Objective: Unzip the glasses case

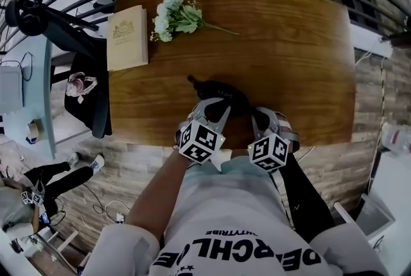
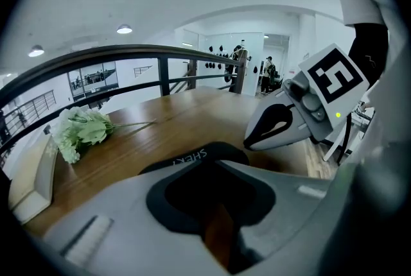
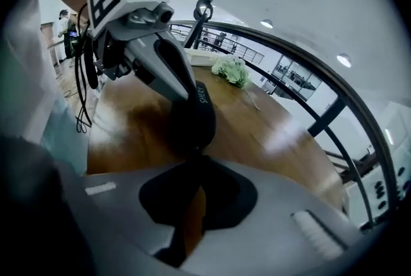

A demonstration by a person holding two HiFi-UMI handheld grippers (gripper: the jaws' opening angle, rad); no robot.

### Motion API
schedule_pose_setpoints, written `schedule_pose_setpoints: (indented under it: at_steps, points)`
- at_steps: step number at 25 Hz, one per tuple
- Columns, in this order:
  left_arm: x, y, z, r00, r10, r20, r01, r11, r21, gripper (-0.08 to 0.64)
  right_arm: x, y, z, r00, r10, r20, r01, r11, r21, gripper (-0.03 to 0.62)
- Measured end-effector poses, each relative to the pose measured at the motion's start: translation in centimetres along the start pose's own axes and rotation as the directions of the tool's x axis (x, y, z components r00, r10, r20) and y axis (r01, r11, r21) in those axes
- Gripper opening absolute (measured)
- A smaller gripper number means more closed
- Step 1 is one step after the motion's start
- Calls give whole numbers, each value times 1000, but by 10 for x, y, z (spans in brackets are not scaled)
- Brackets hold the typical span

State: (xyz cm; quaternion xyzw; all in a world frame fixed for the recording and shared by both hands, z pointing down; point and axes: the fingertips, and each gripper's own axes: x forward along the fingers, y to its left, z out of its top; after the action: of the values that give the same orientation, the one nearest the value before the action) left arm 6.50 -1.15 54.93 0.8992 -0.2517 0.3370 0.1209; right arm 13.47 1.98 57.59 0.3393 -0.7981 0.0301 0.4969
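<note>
Glasses case [image 1: 221,96] at the desk's [image 1: 289,43] near edge looks stiff, light and slick: left gripper [image 2: 218,162] clamps its shell part-open, right gripper's [image 3: 196,158] fingers [image 3: 308,217] pinch fully shut, seemingly on its zip pull [image 3: 193,150].

Open-plan office or lab mezzanine: black railing [image 2: 128,50]; recessed ceiling lights [image 2: 124,29]; glazed rooms [image 2: 95,77].

The wooden table [image 1: 289,63] bears a book [image 1: 126,37], flowers [image 1: 173,15] and a glasses case [image 1: 221,96].

Centre of the head view: the glasses case [image 1: 213,90] only peeks out, its near half buried under the left gripper [image 1: 215,109] and right gripper [image 1: 263,117]; zipper pull too small to spot.
</note>
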Motion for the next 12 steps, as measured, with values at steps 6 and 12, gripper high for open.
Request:
schedule_pose_setpoints:
  at_steps: [6, 12]
  points:
    - [0, 1, 0, 1000, -4, 12, 4, 1000, -14, 166, 13, -16, 1, 1000, -7, -10, 7, 1000, -3, 31]
    - [0, 0, 0, 1000, -10, 17, 11, 1000, -26, 166, 26, -24, 6, 1000, 6, -13, -6, 1000, -28, 32]
